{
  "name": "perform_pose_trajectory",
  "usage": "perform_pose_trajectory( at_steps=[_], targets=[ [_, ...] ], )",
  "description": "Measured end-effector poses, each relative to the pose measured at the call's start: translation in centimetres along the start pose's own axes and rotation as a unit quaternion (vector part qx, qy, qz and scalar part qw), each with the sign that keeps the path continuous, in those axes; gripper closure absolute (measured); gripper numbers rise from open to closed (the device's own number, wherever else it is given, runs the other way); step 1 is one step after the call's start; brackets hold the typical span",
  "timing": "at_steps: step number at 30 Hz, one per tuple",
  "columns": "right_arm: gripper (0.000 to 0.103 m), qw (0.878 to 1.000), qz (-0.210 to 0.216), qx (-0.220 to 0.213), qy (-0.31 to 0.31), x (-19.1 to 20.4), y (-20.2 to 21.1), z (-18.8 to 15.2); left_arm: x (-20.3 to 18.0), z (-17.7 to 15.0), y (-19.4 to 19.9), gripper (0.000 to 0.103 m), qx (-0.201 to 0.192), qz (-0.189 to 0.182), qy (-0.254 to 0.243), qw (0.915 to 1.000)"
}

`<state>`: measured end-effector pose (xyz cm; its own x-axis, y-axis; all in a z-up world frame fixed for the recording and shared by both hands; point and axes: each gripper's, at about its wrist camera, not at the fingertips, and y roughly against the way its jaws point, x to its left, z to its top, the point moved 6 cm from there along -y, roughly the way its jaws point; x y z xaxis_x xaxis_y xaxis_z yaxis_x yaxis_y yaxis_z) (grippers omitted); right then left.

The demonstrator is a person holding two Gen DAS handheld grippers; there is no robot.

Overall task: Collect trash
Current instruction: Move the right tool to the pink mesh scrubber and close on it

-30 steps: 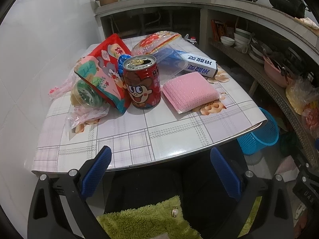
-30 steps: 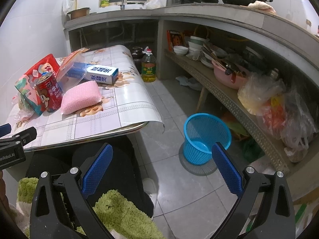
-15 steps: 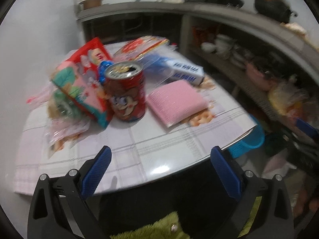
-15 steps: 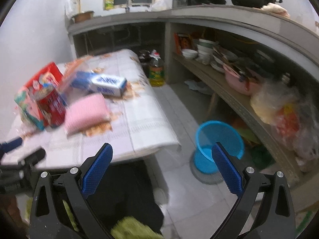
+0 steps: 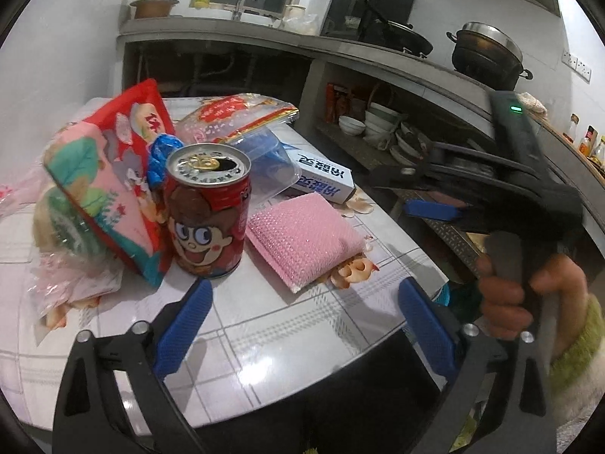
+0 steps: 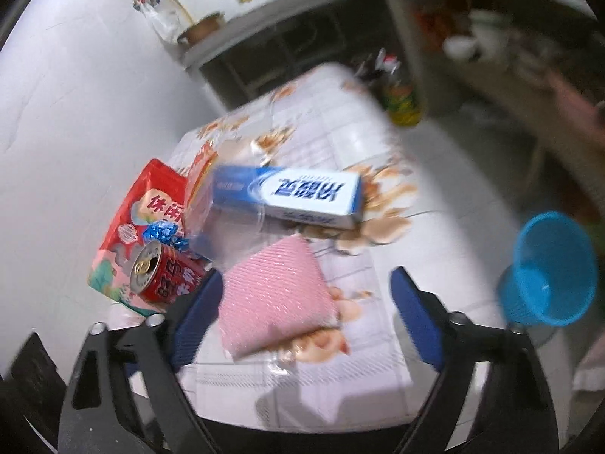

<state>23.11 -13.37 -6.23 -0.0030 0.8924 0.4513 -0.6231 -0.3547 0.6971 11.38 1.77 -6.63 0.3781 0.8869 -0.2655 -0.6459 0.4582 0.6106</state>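
Nearest, the left gripper (image 5: 302,321) hangs over the table (image 5: 264,340) edge, jaws closing with nothing between them. The right gripper (image 6: 304,317), also closing and empty, has its pads either side of the pink scouring pad (image 6: 272,299) without pressing it. Beyond stand the opened red can (image 5: 208,215), the snack bags (image 5: 113,174) and the blue-and-white box (image 6: 298,196); the blue basket (image 6: 548,268) waits on the floor beside the table. Nothing looks collected yet. Compared with a second ago, both grippers have swung in over the table and narrowed.
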Motion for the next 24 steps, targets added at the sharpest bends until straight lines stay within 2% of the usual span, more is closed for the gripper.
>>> perform_pose_trajectory(
  at_steps=[2, 4, 7, 10, 13, 19, 24],
  targets=[
    [0.041, 0.999, 0.016, 0.032, -0.014, -0.3, -2.1, 0.2, 0.1, 0.2, -1.1, 0.021, 0.011, -0.001, -0.005, 0.9999],
    [0.059, 0.997, 0.038, 0.064, -0.034, -0.8, -3.6, 0.0, 0.3, 0.2, -2.3, 0.035, 0.024, -0.001, -0.006, 0.9997],
    [0.075, 0.989, 0.069, 0.105, -0.073, -1.5, -4.9, -1.1, 0.6, 0.3, -3.9, 0.048, 0.04, -0.003, -0.002, 0.9992],
    [0.078, 0.983, 0.097, 0.118, -0.099, -1.9, -4.8, -2.0, 1.0, 0.1, -5.5, 0.058, 0.059, -0.004, 0.004, 0.9983],
    [0.08, 0.98, 0.099, 0.121, -0.119, -2.8, -3.6, -2.7, 1.2, 0.0, -6.2, 0.062, 0.067, -0.004, 0.008, 0.9977],
    [0.081, 0.978, 0.089, 0.115, -0.146, -3.7, -1.6, -4.6, 0.2, 0.1, -6.5, 0.063, 0.066, -0.011, -0.012, 0.9977],
    [0.082, 0.975, 0.088, 0.116, -0.17, -4.0, -0.1, -6.6, -0.4, 0.0, -6.3, 0.063, 0.064, 0.001, -0.022, 0.9977]
  ],
)
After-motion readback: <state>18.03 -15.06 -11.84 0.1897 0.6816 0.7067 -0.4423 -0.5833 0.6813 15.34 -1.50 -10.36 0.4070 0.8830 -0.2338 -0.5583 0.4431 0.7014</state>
